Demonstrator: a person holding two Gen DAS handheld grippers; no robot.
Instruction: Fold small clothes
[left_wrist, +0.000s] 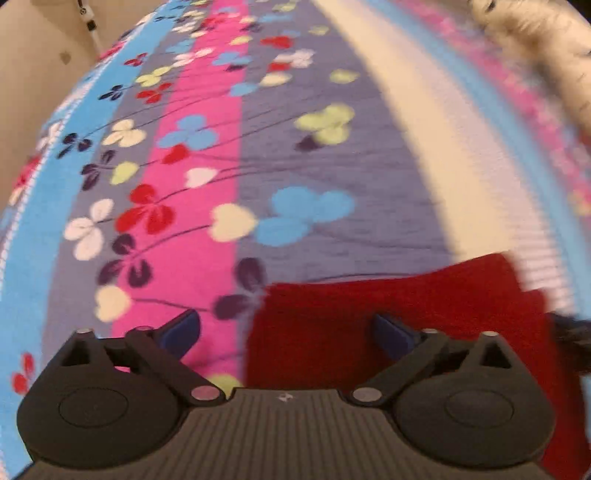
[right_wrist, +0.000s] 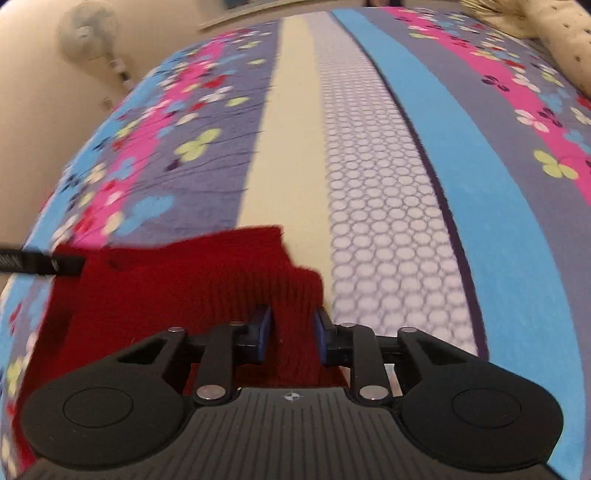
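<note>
Nearest the left wrist camera, the left gripper (left_wrist: 286, 332) stands with its blue-tipped fingers (left_wrist: 181, 330) spread wide apart and nothing between them. Its left finger hangs over the pink stripe of the bedspread (left_wrist: 207, 155); its right finger sits above the red knitted garment (left_wrist: 406, 306). Whether that finger touches the knit cannot be told. The garment lies flat on the bedspread, occupying the lower right of this view, with its left edge just beside the pink stripe and its far edge reaching the cream stripe. A dark object at the garment's right edge is too blurred to identify. A cream speckled pillow (left_wrist: 535, 33) lies at the far right, also blurred.

In the right wrist view, a pedestal fan (right_wrist: 86, 31) stands against the wall at the far left, beyond the bed. Below it, the tip of the left gripper (right_wrist: 55, 264) reaches in from the left edge to the garment's (right_wrist: 166, 280) left margin. The right gripper (right_wrist: 291, 332) has its fingers (right_wrist: 263, 332) drawn close together, with a narrow ribbed strip of the garment running between them; the pads appear to pinch it, though a little cloth width remains between them. To the right lie the honeycomb-patterned stripe, a blue stripe, and the pillow (right_wrist: 565, 40) at the far corner.
</note>
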